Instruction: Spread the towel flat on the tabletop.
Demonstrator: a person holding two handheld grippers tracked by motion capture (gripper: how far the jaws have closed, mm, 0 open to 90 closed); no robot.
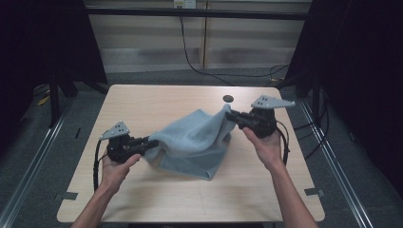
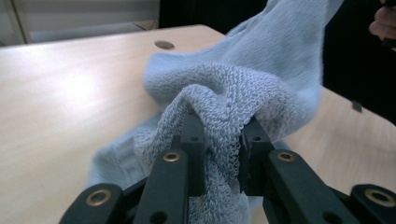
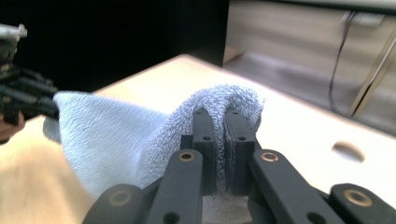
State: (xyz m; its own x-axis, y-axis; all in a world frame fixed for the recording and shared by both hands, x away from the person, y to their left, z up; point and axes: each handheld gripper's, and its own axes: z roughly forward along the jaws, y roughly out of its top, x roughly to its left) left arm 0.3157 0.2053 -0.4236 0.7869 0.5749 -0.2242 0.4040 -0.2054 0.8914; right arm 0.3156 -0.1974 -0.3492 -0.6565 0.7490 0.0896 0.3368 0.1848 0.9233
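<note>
A light blue towel (image 1: 195,142) hangs between my two grippers above the wooden table (image 1: 142,99), its lower fold resting on the tabletop. My left gripper (image 1: 153,142) is shut on the towel's left corner; in the left gripper view a thick bunch of terry cloth (image 2: 224,107) fills the gap between the jaws of that gripper (image 2: 223,140). My right gripper (image 1: 230,115) is shut on the opposite corner, held a little higher. In the right gripper view the jaws of the right gripper (image 3: 220,121) press a thin fold of the towel (image 3: 116,140), and the left gripper shows far off at the left edge.
A small dark round hole (image 1: 228,98) sits in the table near its far edge, just behind the right gripper. Black cables (image 1: 190,57) run over the floor beyond the table. Metal rails (image 1: 28,161) flank both sides of the table.
</note>
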